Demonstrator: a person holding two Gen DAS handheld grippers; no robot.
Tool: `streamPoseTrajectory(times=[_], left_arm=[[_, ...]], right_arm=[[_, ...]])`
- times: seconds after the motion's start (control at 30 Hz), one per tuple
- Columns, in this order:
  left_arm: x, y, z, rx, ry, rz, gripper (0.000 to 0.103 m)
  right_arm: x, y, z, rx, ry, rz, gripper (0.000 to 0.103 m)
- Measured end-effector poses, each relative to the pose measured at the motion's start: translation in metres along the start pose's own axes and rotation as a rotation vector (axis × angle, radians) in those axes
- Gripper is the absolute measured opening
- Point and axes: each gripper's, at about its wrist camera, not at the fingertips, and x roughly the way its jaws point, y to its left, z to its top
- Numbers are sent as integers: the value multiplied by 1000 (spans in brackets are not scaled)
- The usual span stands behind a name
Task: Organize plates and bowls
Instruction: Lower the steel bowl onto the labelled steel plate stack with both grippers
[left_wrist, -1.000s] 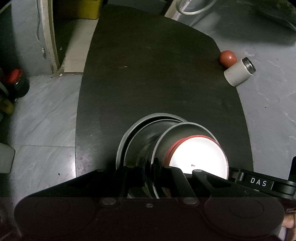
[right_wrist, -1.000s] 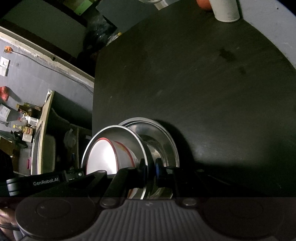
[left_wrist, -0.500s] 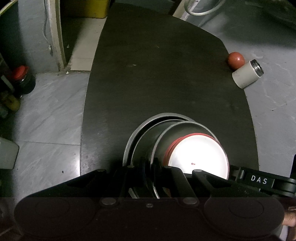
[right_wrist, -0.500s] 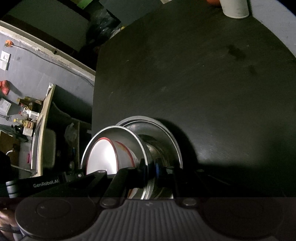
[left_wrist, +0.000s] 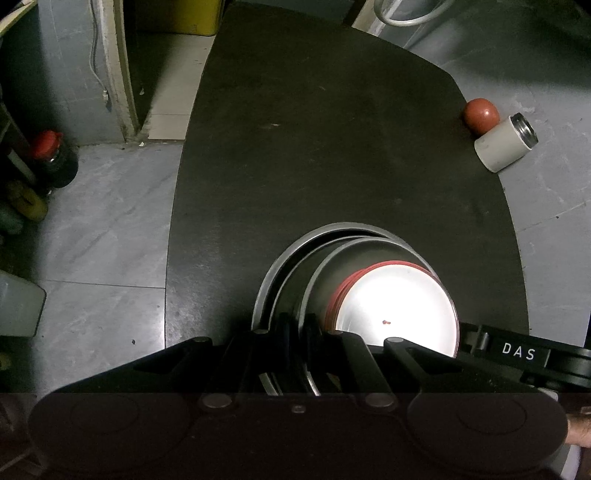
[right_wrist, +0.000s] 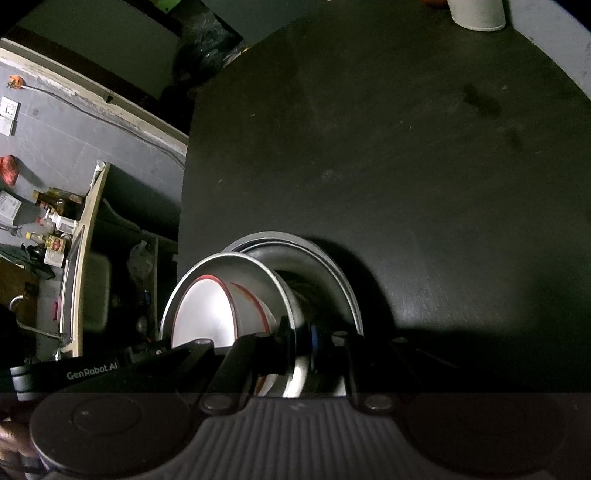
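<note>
A steel bowl (left_wrist: 332, 266) holds a white bowl with a red rim (left_wrist: 399, 306) and sits nested in a wider steel plate (left_wrist: 291, 247) over the near end of the dark table (left_wrist: 332, 129). My left gripper (left_wrist: 299, 326) is shut on the steel bowl's left rim. In the right wrist view the same steel bowl (right_wrist: 258, 273) appears tilted, with the white bowl (right_wrist: 207, 310) inside and the steel plate (right_wrist: 332, 258) behind. My right gripper (right_wrist: 299, 330) is shut on the bowl's opposite rim. The near parts of the stack are hidden by the fingers.
A red ball (left_wrist: 480, 114) and a white cylindrical jar (left_wrist: 504, 142) lie past the table's right edge; the jar (right_wrist: 476, 14) also shows at the top of the right wrist view. A red-capped bottle (left_wrist: 51, 155) stands on the grey floor at left. A shelf with bottles (right_wrist: 55, 229) lies left.
Both grippers keep their hold on the stack. In the left wrist view the table, ball and jar have slid slightly right; in the right wrist view the plate looks slightly larger.
</note>
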Motion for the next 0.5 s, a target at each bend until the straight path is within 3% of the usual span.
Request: streamPoseTrajectory(times=[0.5], left_arm=[[3, -2, 0, -2, 0, 14, 7]], right_arm=[[3, 2, 0, -18, -4, -1, 11]])
